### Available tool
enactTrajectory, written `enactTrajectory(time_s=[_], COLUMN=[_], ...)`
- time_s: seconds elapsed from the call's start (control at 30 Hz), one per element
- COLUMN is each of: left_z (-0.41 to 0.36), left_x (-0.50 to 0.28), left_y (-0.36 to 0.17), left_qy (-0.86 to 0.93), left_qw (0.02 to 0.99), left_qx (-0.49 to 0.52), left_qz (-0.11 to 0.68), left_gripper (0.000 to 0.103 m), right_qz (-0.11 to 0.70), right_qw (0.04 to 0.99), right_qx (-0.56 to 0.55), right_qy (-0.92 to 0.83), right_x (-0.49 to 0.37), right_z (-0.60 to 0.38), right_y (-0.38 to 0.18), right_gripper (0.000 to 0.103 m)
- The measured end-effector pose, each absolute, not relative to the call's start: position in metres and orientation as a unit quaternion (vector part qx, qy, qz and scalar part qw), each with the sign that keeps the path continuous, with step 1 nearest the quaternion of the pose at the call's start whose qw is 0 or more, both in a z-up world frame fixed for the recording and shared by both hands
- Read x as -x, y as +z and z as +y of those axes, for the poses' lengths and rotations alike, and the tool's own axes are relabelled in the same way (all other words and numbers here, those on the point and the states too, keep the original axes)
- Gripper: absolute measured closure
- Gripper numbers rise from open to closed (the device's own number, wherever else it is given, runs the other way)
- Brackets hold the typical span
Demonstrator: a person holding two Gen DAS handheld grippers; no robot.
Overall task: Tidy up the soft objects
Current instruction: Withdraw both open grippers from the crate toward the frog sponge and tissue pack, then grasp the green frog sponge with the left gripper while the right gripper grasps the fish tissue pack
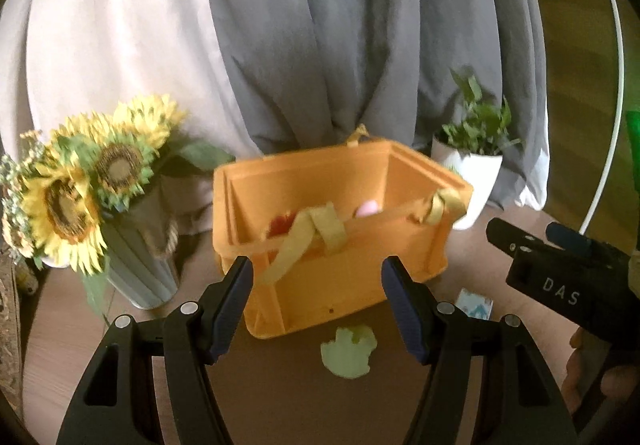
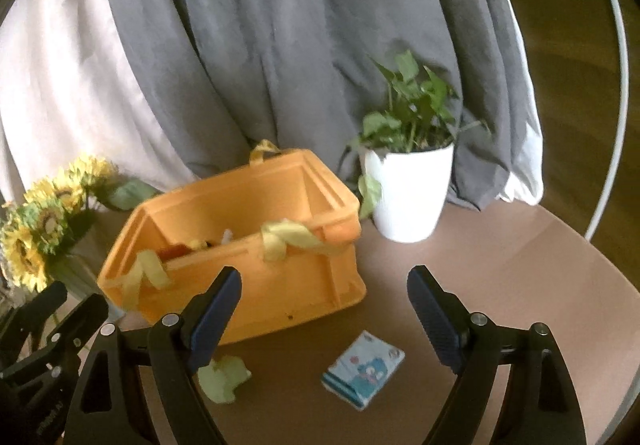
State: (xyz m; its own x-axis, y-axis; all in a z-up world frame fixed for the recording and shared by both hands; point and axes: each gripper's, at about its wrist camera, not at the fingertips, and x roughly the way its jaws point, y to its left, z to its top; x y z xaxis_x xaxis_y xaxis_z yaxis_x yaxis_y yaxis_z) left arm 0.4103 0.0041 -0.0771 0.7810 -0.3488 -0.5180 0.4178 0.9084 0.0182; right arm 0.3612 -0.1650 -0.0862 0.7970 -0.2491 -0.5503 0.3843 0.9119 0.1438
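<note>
An orange crate (image 1: 344, 277) with yellow ribbon handles stands on the brown table; it also shows in the right wrist view (image 2: 256, 285). Red, yellow and pink soft items lie inside it (image 1: 366, 208). A pale green soft toy (image 1: 349, 352) lies on the table in front of the crate, also seen in the right wrist view (image 2: 224, 379). A light blue tissue pack (image 2: 363, 373) lies to its right. My left gripper (image 1: 317, 305) is open and empty, above the green toy. My right gripper (image 2: 324, 319) is open and empty, above the tissue pack.
A vase of sunflowers (image 1: 76, 201) stands left of the crate. A white pot with a green plant (image 2: 410, 189) stands to its right. Grey and white curtains (image 1: 320, 37) hang behind. The round table's edge (image 2: 592, 261) curves on the right.
</note>
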Motion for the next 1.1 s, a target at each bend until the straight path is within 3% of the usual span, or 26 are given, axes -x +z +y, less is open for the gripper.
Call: enactTrajectory(time_s=[1.1], left_z=[-0.03], left_x=[-0.45], left_y=[-0.176], left_qy=[-0.312], left_qw=[0.877], left_qx=[-0.151], left_qz=[0.333], left_gripper=[0.037], right_qz=[0.371], right_qw=[0.862], right_qx=[-0.22], right_qy=[-0.267], right_x=[-0.379], right_z=[-0.176], right_y=[-0.186], right_gripper=[0.017])
